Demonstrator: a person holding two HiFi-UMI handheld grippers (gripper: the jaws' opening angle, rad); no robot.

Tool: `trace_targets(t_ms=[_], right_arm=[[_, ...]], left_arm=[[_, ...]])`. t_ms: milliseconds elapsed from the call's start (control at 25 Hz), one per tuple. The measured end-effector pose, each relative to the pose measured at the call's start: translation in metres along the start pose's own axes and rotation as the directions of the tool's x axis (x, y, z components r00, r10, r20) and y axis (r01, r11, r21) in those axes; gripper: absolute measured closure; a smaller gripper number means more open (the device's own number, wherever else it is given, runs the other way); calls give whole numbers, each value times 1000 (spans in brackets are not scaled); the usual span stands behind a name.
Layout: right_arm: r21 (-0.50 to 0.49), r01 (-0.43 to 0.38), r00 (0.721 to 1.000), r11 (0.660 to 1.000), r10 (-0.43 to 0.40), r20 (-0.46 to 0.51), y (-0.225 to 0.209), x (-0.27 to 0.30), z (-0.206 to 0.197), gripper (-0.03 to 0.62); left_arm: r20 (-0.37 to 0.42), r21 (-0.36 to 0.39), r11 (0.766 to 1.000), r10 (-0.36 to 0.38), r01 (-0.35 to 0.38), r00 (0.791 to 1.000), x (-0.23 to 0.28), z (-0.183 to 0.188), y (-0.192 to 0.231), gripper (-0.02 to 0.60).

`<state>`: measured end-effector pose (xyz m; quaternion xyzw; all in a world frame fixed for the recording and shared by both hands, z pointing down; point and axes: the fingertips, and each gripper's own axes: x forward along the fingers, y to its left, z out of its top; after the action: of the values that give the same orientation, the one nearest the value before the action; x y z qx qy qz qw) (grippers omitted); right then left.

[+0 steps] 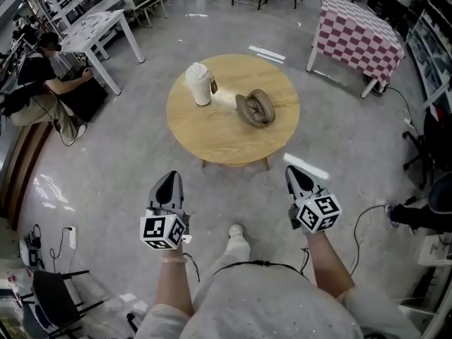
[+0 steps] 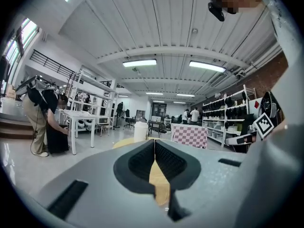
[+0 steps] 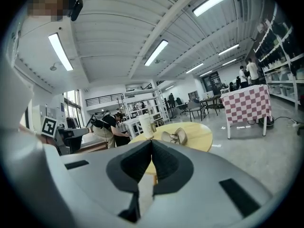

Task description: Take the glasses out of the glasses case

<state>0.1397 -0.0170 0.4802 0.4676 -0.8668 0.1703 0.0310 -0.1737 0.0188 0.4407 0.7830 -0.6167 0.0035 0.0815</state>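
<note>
A brown glasses case (image 1: 255, 108) lies open on the round wooden table (image 1: 219, 136), right of centre, with something tucked in it; the right gripper view also catches the case (image 3: 174, 137). My left gripper (image 1: 169, 183) is held over the floor, short of the table's near edge, its jaws shut and empty. My right gripper (image 1: 296, 174) hovers on the right at the same distance, also shut with nothing held. In the left gripper view the left gripper (image 2: 154, 142) has its jaws pressed together; the right gripper (image 3: 151, 142) looks the same.
A white lidded cup (image 1: 199, 84) stands on the table left of the case. A chequered table (image 1: 357, 35) is at the far right, white tables (image 1: 95, 30) at the far left, where a person (image 1: 42, 76) crouches. Cables lie on the floor to the right.
</note>
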Motion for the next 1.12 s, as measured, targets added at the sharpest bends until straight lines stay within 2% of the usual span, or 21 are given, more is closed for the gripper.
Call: trace_targets(t_ms=[400,720,1120], right_arm=[[17,64,998,998,-64,-16,-24,47,6,588],[35,109,993,993,-108,-39,-33,64,-1,588],[29,104,988,994,-100,-116,-52,104,-10,588]], left_arm=[[-1,0,998,-68,68,998,72,4,19,575],[-13,-14,994,-107,107,994,107,-3,27,575],[-35,-43,991,-128,126,991,141,-18,22,575]])
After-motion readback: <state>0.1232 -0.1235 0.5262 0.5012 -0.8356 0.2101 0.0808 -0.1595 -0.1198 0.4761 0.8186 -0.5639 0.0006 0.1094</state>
